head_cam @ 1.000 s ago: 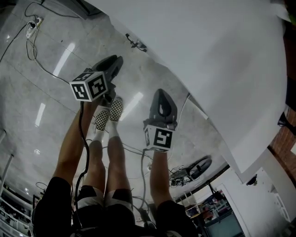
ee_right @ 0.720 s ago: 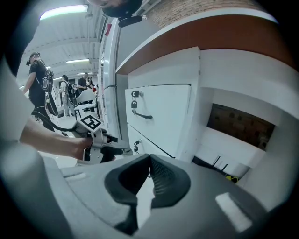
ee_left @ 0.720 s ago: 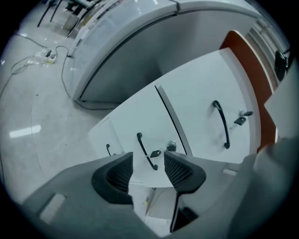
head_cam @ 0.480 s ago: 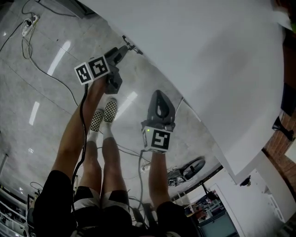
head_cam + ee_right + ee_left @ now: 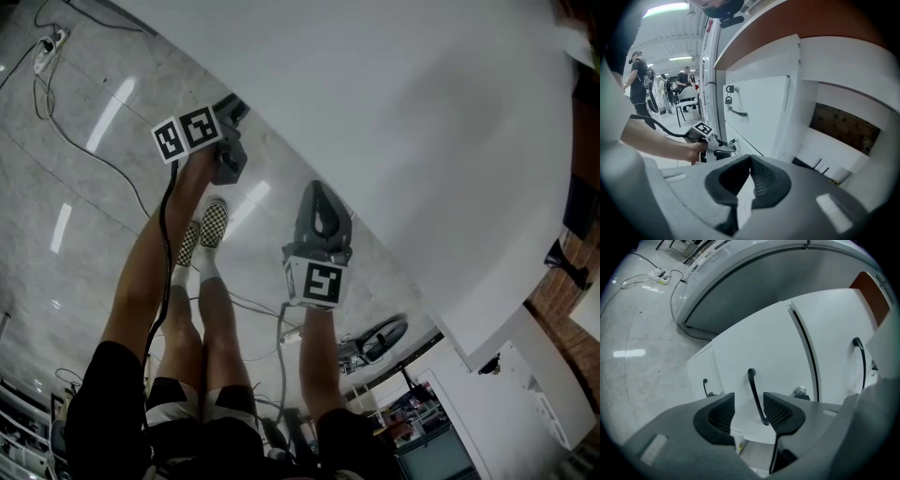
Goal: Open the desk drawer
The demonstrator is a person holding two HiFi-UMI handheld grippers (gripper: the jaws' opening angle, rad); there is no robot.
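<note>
The white desk (image 5: 394, 122) fills the upper right of the head view. Under its edge is a stack of white drawer fronts (image 5: 773, 348) with black handles. My left gripper (image 5: 749, 404) reaches a drawer, and that drawer's black handle (image 5: 757, 397) stands between its closing jaws, nearer the right pad (image 5: 780, 411) and untouched by either pad. From the head, the left gripper (image 5: 230, 112) sits at the desk's edge. My right gripper (image 5: 317, 192) hangs further back over the floor; its fingertips (image 5: 750, 159) meet with nothing held. The right gripper view shows the left gripper (image 5: 723, 149) in a hand.
Another drawer handle (image 5: 860, 357) and a small lock (image 5: 800, 391) lie to the right. Cables and a power strip (image 5: 47, 42) lie on the grey floor. Checkered shoes (image 5: 202, 230) stand below the left gripper. People (image 5: 640, 79) stand far off.
The left gripper has moved from above the shoes up to the desk's edge and rolled, its jaws wider than at first. The right gripper has barely moved.
</note>
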